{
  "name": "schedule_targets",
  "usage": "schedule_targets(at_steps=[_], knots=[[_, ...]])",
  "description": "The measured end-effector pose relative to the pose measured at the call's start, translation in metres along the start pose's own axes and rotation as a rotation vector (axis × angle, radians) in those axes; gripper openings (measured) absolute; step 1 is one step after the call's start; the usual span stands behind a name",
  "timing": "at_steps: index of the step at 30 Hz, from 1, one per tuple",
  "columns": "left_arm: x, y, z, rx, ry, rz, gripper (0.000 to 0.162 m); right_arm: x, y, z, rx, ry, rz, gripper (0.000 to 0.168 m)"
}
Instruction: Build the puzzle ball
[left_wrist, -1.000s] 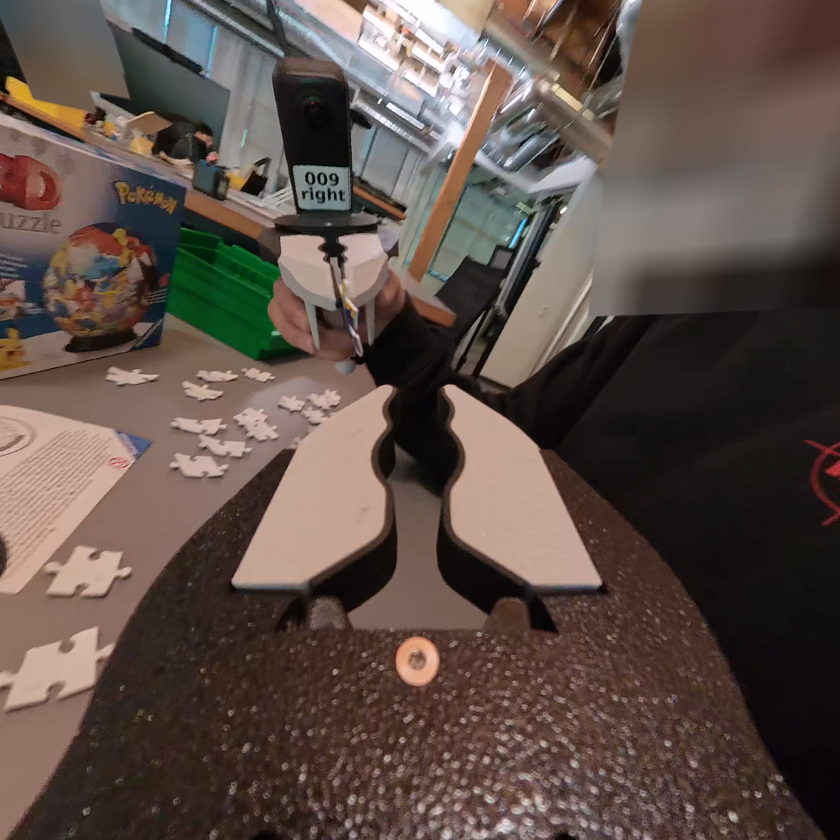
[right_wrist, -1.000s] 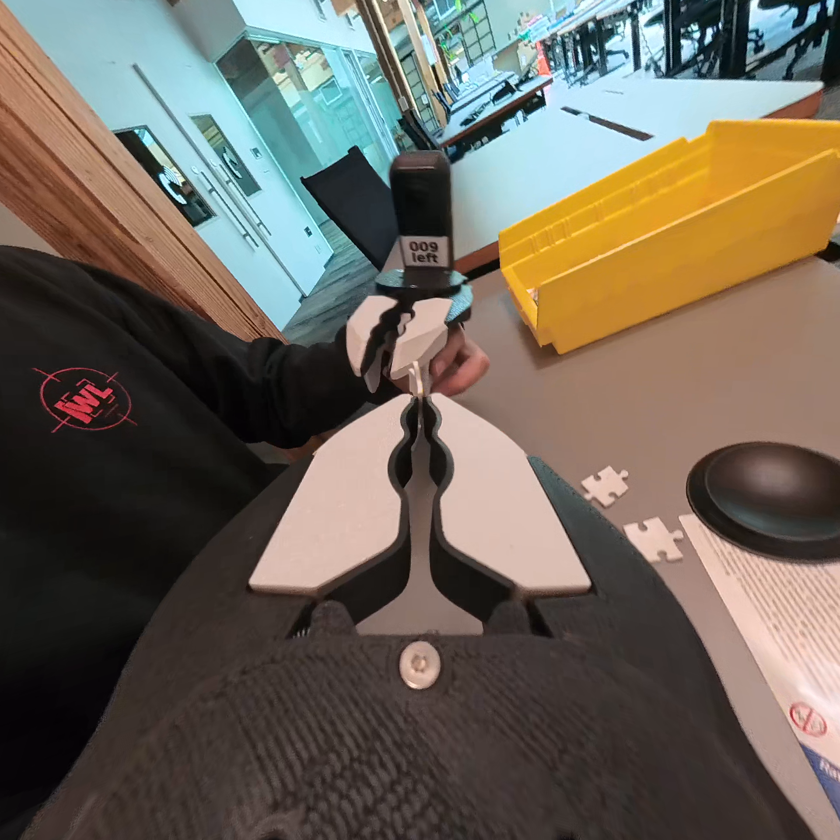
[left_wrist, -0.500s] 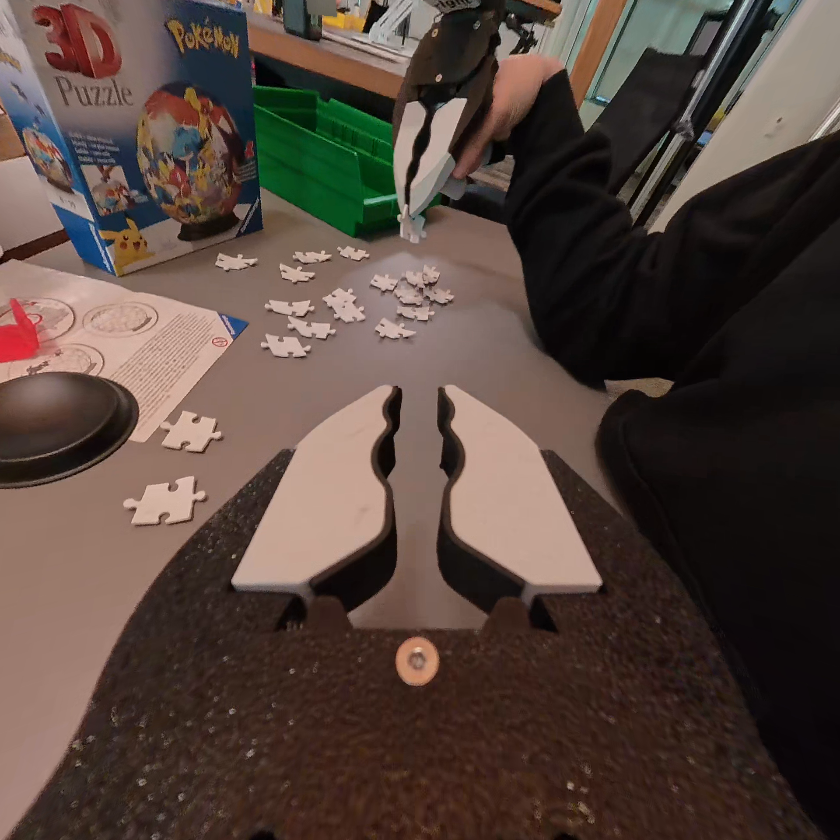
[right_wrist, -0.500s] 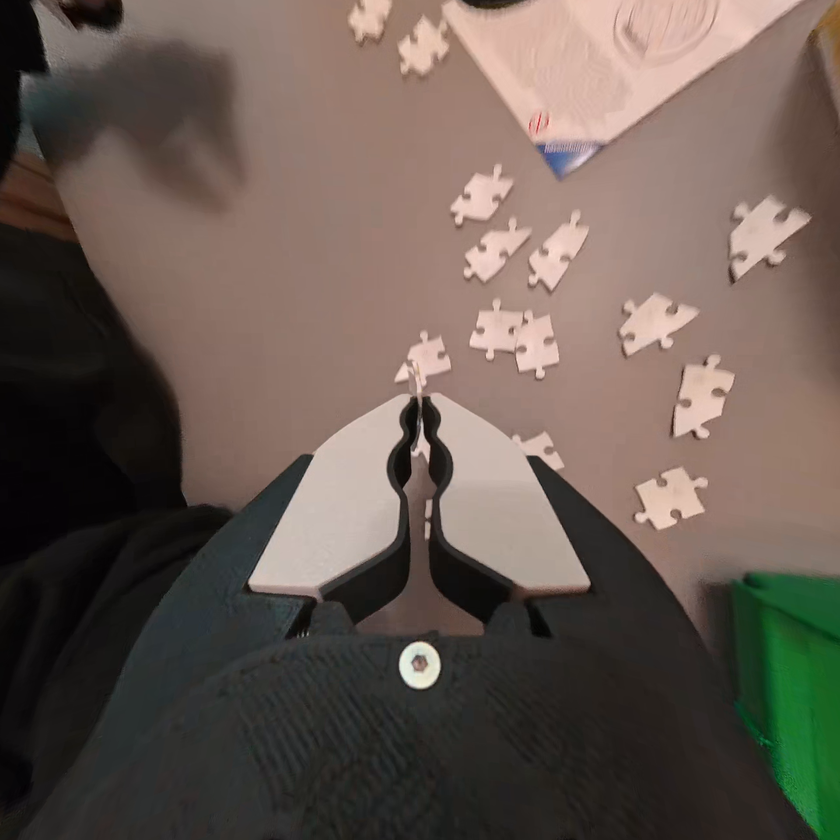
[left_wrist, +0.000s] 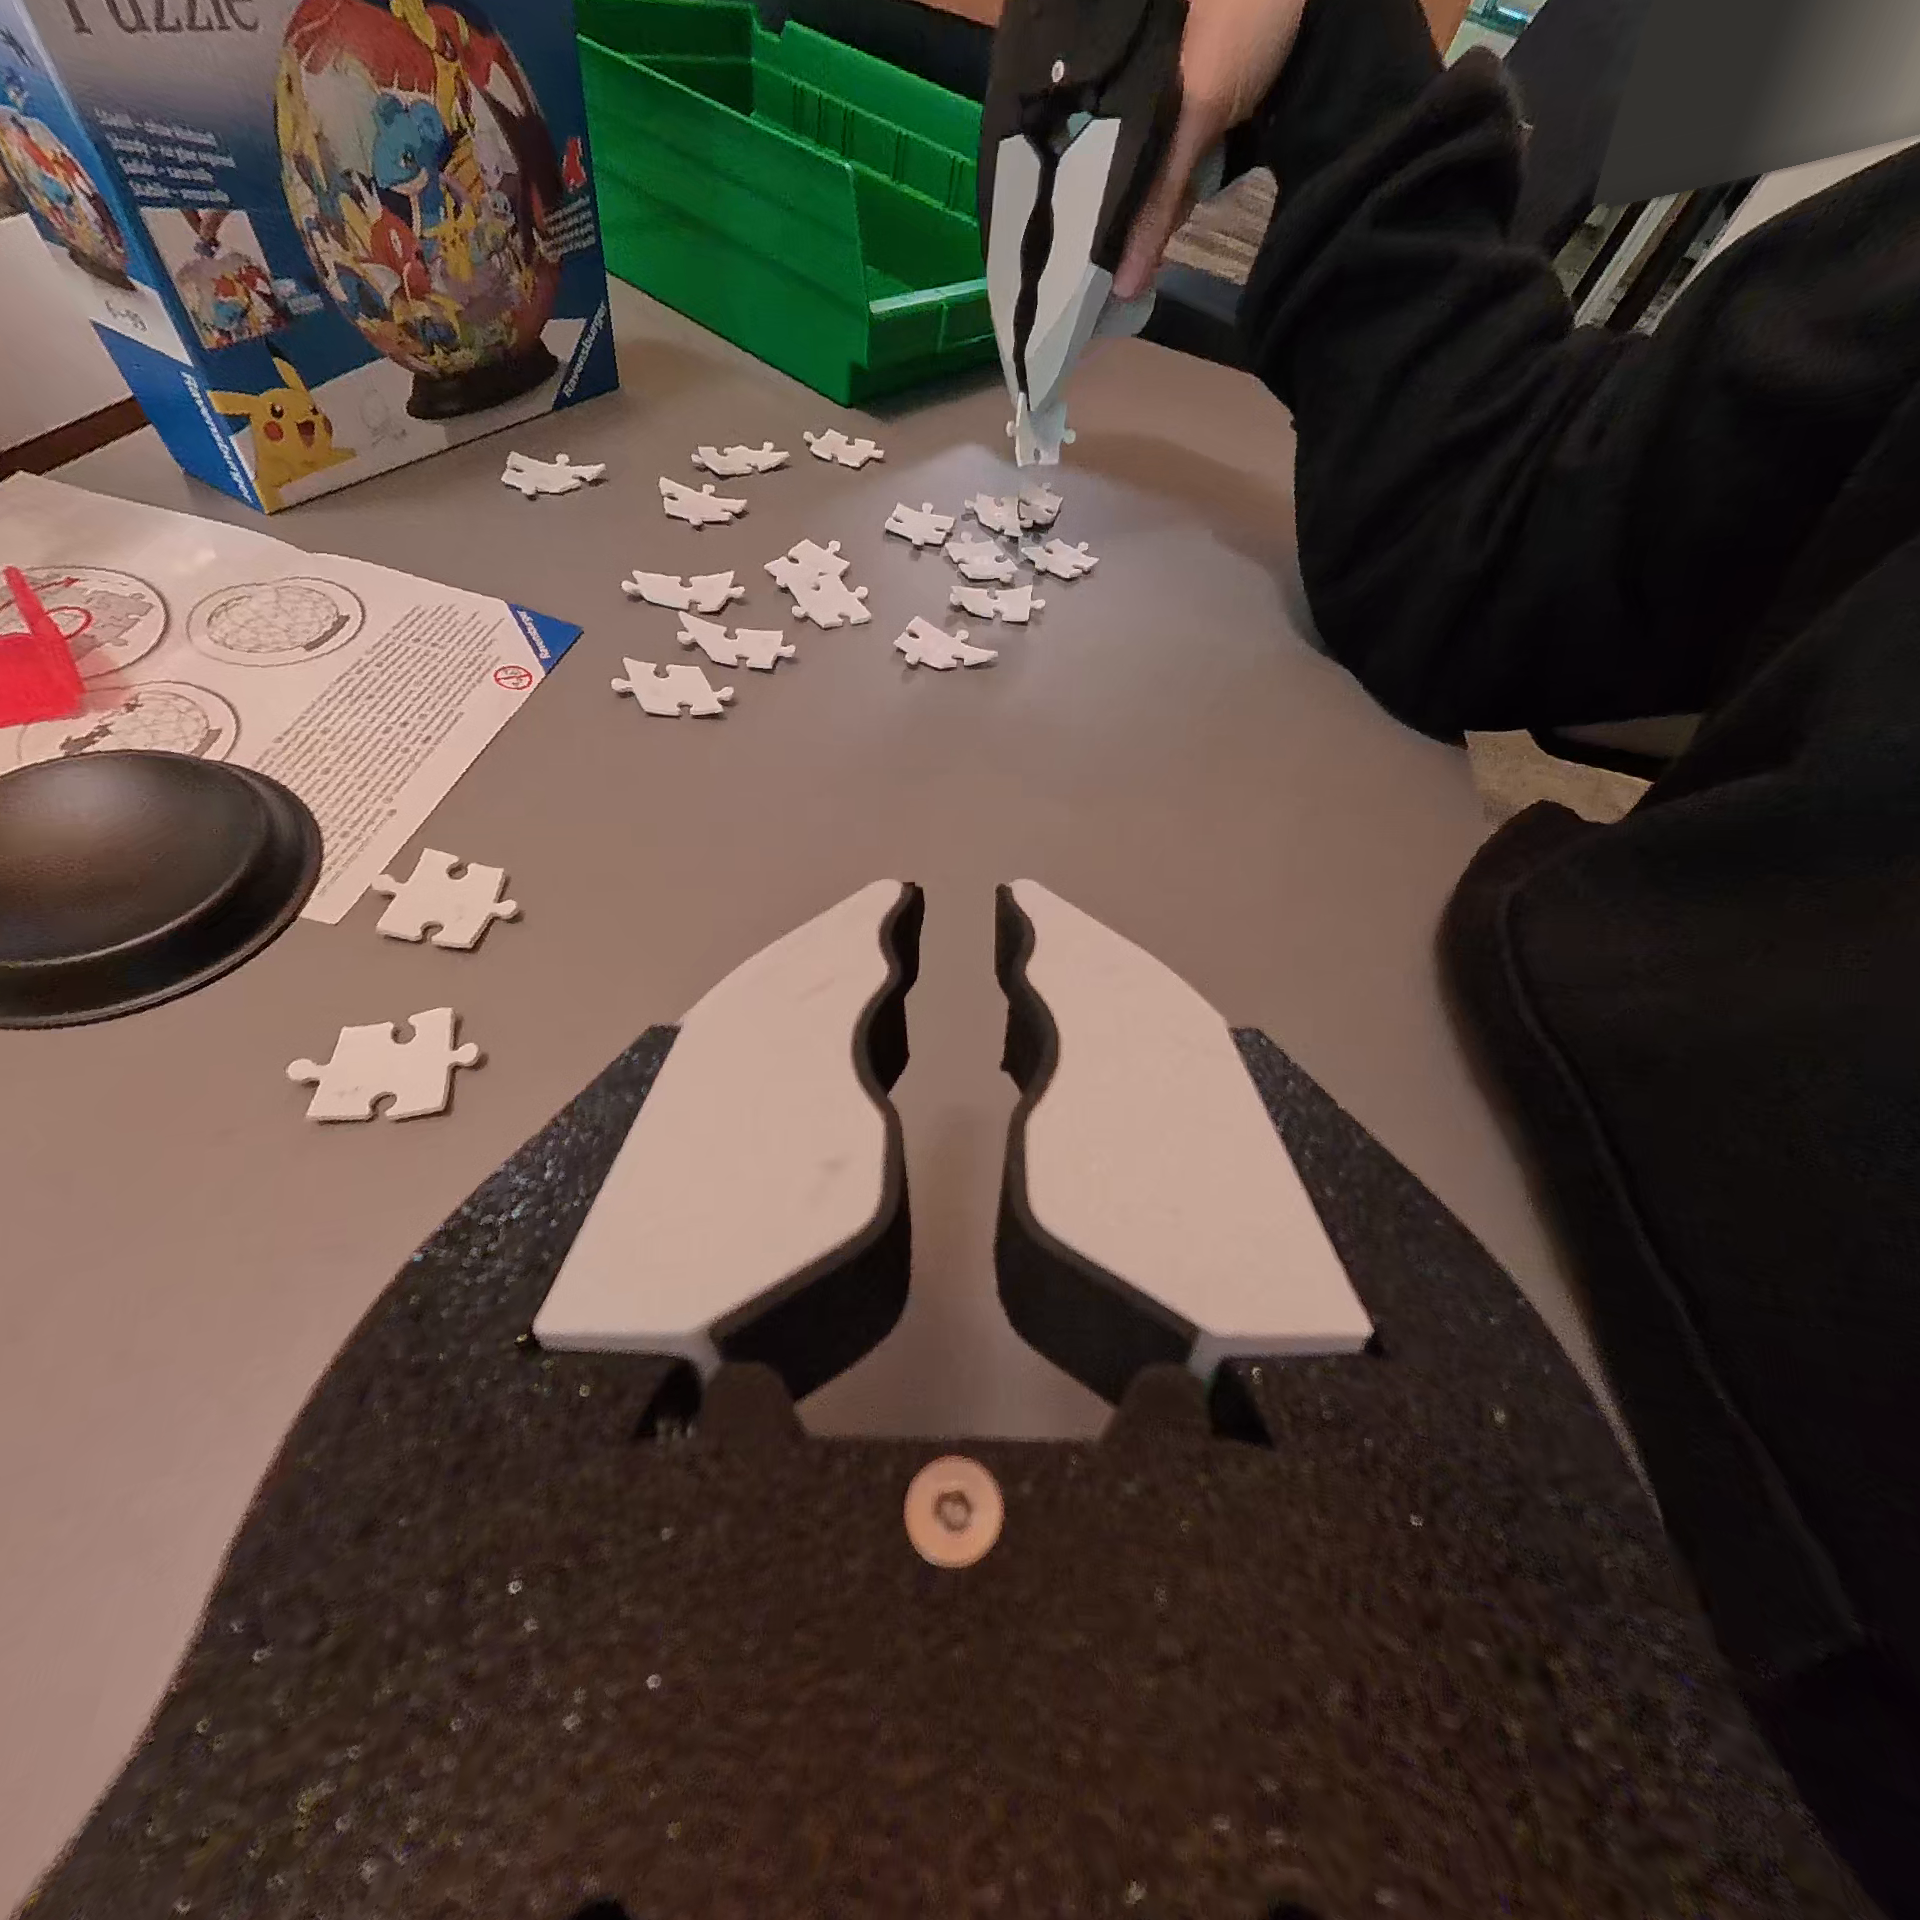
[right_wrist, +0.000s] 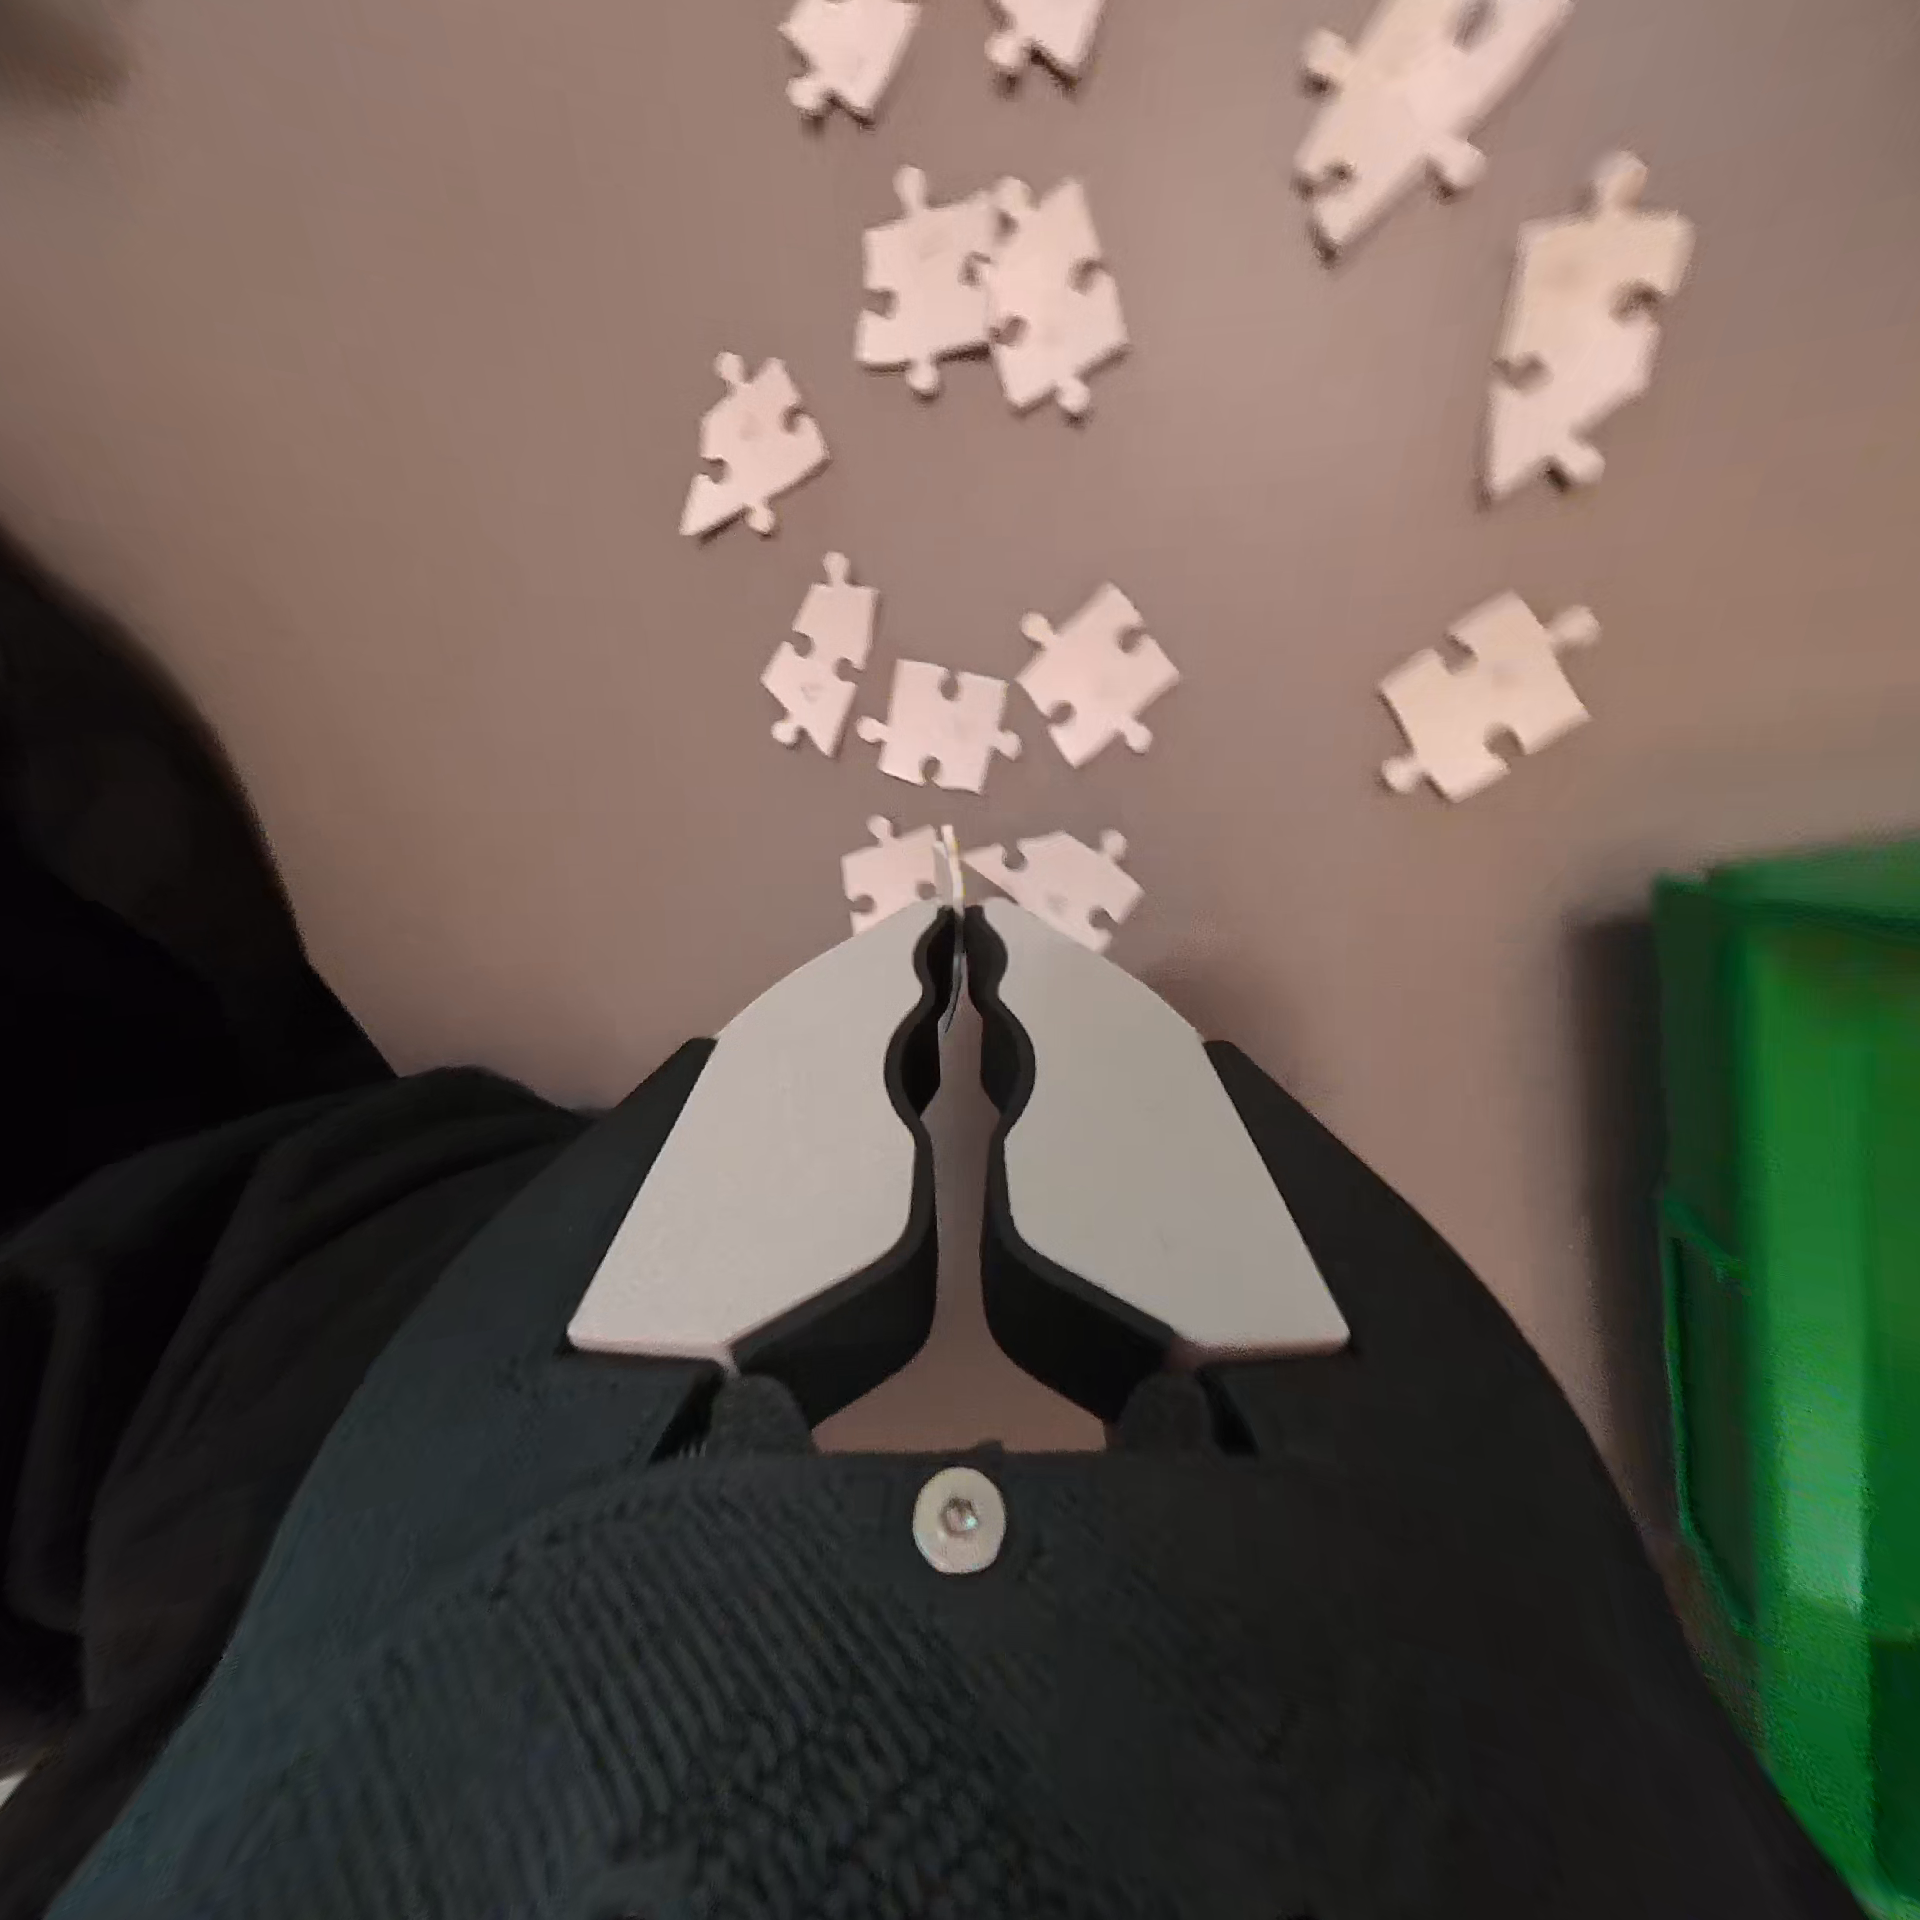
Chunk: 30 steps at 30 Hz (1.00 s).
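My left gripper (left_wrist: 956, 896) is open and empty, held low over the grey table (left_wrist: 1091, 790). My right gripper (right_wrist: 951, 912) is shut on a white puzzle piece (right_wrist: 948, 871), seen edge-on between its tips. In the left wrist view the right gripper (left_wrist: 1031, 400) points down and holds that piece (left_wrist: 1039, 442) just above a scatter of several white puzzle pieces (left_wrist: 831, 587). The same scatter (right_wrist: 940, 727) lies right below the right gripper. Two more pieces (left_wrist: 447, 899) (left_wrist: 384, 1065) lie left of my left gripper.
A black round stand (left_wrist: 125, 873) and an instruction sheet (left_wrist: 364, 665) lie at the left, with a red plastic part (left_wrist: 31, 655) on the sheet. The puzzle box (left_wrist: 343, 239) and a green bin (left_wrist: 790, 197) (right_wrist: 1818, 1247) stand behind. A person's black sleeve (left_wrist: 1455, 416) is at the right. Spacing between my two grippers at the tips: around 35 centimeters.
The right gripper swung from facing the left gripper in the air down over the scattered pieces, still holding its piece. The left gripper tilted down toward the table, staying open.
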<state>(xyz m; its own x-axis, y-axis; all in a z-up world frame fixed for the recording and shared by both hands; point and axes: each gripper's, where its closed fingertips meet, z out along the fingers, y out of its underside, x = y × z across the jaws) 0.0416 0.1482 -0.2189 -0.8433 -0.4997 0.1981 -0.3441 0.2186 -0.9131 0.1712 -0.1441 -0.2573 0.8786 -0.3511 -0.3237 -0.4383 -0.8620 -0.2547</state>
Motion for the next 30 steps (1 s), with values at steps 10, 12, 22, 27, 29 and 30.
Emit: schedule_targets(at_steps=[10, 12, 22, 27, 29, 30], knots=[[-0.007, -0.008, 0.005, 0.032, -0.016, -0.008, 0.01, 0.037, 0.034, -0.01, 0.016, 0.108, 0.123, 0.002], [-0.007, -0.008, 0.007, 0.031, -0.012, -0.01, 0.01, 0.041, 0.033, -0.007, -0.015, 0.121, 0.108, 0.002], [-0.006, -0.003, 0.011, 0.014, -0.011, -0.017, 0.009, 0.046, 0.014, 0.006, -0.069, 0.144, 0.022, 0.003], [-0.006, -0.003, 0.011, 0.015, -0.006, -0.018, 0.008, 0.05, 0.013, 0.007, -0.075, 0.166, -0.002, 0.003], [-0.005, -0.003, 0.012, 0.013, -0.003, -0.017, 0.008, 0.05, 0.013, 0.007, -0.078, 0.167, -0.006, 0.003], [-0.005, -0.003, 0.012, 0.012, -0.003, -0.015, 0.008, 0.051, 0.014, 0.007, -0.08, 0.167, -0.004, 0.003]])
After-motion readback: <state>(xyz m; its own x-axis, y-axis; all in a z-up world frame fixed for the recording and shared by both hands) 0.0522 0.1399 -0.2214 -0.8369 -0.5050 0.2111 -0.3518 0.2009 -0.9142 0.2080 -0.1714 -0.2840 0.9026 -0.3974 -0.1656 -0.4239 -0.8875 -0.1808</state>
